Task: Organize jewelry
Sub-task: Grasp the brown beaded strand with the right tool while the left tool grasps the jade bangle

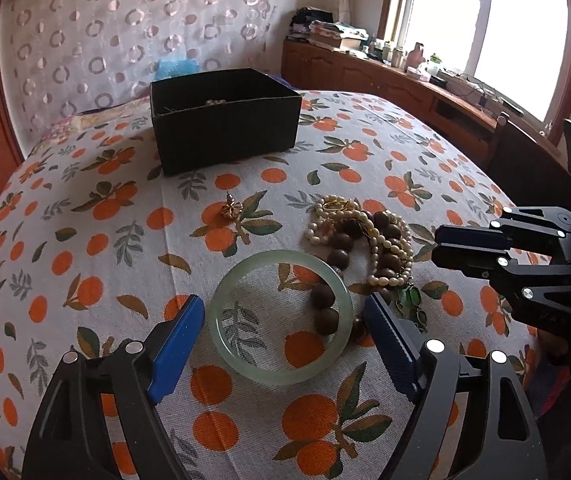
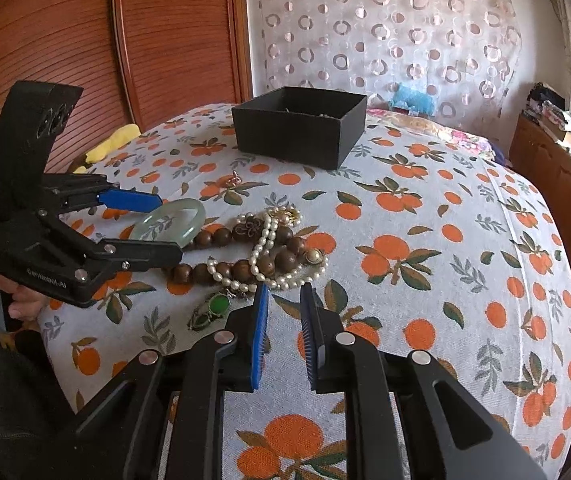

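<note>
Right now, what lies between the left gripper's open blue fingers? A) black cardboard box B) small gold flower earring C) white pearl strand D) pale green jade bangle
D: the pale green jade bangle lies flat on the orange-print cloth, framed by the left gripper, whose pads stand clear of it.

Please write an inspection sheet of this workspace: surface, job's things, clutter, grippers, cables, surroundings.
Surface: orange-print cloth, bare in front.
Job's things: jade bangle lying flat; wooden beads and pearl strand tangled together; green pendant beside them; small gold earring apart; open black box behind.
Clutter: yellow cloth at the edge.
Grippers: left gripper open, fingers on either side of the bangle, no contact visible; right gripper narrowly open, empty, before the pile.
Cables: nothing seen on the surface.
Surroundings: circle-patterned curtain, wooden cabinet, window.
</note>
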A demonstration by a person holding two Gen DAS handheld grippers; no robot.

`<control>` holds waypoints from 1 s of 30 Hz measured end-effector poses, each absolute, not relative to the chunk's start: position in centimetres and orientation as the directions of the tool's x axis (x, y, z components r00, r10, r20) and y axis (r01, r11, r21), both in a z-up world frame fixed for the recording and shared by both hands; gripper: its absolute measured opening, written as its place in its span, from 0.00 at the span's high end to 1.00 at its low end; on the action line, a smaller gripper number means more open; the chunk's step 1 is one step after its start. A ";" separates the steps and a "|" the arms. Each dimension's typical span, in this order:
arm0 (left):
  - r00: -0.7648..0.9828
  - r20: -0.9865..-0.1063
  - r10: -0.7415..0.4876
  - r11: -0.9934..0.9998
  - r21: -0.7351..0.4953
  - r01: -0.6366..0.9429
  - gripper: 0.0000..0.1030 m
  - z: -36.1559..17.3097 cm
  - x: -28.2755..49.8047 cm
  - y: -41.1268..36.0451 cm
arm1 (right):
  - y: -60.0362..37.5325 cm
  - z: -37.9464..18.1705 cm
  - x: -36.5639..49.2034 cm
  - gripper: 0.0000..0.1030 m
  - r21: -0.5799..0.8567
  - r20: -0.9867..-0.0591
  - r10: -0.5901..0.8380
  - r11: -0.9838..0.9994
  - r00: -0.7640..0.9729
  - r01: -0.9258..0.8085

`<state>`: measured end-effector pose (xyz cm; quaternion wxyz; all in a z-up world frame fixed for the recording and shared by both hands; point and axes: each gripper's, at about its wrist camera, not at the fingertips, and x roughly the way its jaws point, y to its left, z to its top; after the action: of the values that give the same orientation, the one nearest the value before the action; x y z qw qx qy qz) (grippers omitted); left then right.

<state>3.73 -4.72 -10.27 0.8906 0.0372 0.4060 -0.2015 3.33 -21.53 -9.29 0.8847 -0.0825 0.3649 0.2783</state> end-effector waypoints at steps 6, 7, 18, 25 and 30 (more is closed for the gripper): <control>0.602 -0.726 -0.332 0.916 -0.097 0.388 0.33 -10.1 3.5 -4.6 | -20.0 -8.9 4.7 0.81 0.067 -0.702 0.450 0.813 0.551 -0.579; 0.606 -0.724 -0.329 0.918 -0.095 0.385 0.33 -10.1 3.5 -4.6 | -19.7 -8.9 5.0 0.76 0.069 -0.705 0.453 0.810 0.546 -0.583; 0.623 -0.715 -0.316 0.925 -0.087 0.370 0.33 -9.9 3.4 -4.3 | -16.7 -8.9 7.1 0.72 0.010 -0.760 0.414 0.779 0.502 -0.627; 0.625 -0.717 -0.308 0.927 -0.077 0.368 0.33 -9.9 3.4 -4.3 | -15.2 -9.2 8.3 0.81 -0.060 -0.806 0.351 0.753 0.476 -0.655; 0.628 -0.715 -0.308 0.927 -0.078 0.367 0.33 -9.9 3.4 -4.3 | -15.2 -9.4 8.5 0.95 -0.063 -0.811 0.343 0.754 0.473 -0.654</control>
<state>3.40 -4.28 -9.93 0.9013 0.0375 0.3888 -0.1872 8.55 -15.16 -9.43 0.8380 -0.1857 0.4182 0.2973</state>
